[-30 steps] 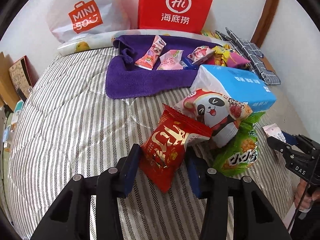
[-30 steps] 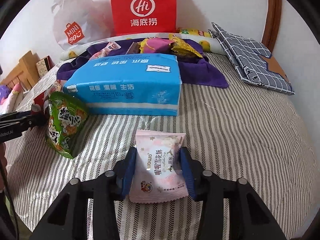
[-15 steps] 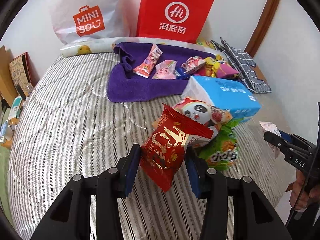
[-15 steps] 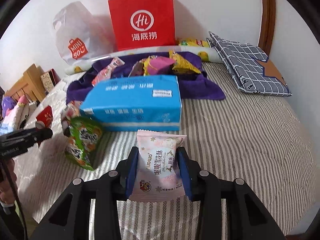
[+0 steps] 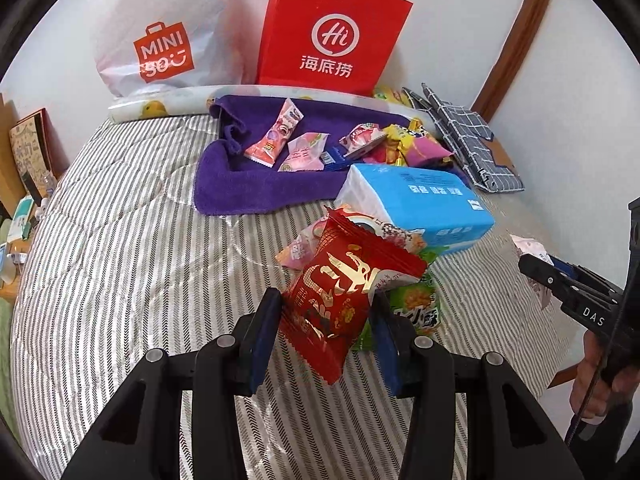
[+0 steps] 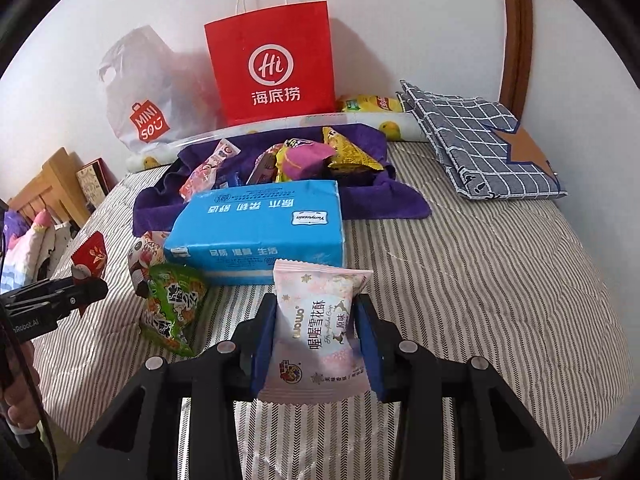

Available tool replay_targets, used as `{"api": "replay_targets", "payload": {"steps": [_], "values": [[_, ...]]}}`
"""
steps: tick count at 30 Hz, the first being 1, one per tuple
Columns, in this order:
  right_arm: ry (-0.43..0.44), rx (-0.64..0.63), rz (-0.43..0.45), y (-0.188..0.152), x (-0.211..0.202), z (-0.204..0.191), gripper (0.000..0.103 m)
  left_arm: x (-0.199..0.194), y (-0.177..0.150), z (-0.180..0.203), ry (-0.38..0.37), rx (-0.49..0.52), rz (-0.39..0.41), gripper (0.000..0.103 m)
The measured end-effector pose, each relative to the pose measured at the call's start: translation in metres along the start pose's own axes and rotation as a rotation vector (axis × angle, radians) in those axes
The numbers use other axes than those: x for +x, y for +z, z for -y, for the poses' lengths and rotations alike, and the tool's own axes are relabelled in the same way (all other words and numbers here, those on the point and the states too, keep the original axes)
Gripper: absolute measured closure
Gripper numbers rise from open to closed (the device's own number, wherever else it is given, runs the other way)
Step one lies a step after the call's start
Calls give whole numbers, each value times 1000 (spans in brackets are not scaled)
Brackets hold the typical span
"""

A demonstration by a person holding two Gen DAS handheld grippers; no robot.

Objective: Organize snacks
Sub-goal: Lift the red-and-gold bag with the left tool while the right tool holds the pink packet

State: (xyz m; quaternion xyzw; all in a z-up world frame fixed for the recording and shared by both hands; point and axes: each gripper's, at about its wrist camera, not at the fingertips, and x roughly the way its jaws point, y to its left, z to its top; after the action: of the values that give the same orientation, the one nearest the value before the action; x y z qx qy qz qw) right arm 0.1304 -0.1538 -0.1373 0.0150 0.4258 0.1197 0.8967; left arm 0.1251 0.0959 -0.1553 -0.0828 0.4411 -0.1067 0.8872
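Red snack packet (image 5: 344, 300) tilted between jaws, pale pink packet (image 6: 320, 332) upright between jaws

The bedspread (image 6: 480, 280) was grey-and-white striped, the towel (image 5: 256, 188) purple, the tissue pack (image 6: 260, 232) blue, the paper bag (image 6: 272, 68) red, the folded cloth (image 6: 480, 148) navy checked.

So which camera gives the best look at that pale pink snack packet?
The right wrist view: the pale pink snack packet sits front-on between the right gripper jaws, its label readable. The left wrist view shows only a corner at its right edge.
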Motion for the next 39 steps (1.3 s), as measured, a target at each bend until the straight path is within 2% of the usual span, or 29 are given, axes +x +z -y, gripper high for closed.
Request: {"api": "replay_targets", "payload": {"steps": [39], "values": [[-7, 3, 25, 0, -7, 0, 66, -8, 7, 16, -16, 29, 27, 58]]}}
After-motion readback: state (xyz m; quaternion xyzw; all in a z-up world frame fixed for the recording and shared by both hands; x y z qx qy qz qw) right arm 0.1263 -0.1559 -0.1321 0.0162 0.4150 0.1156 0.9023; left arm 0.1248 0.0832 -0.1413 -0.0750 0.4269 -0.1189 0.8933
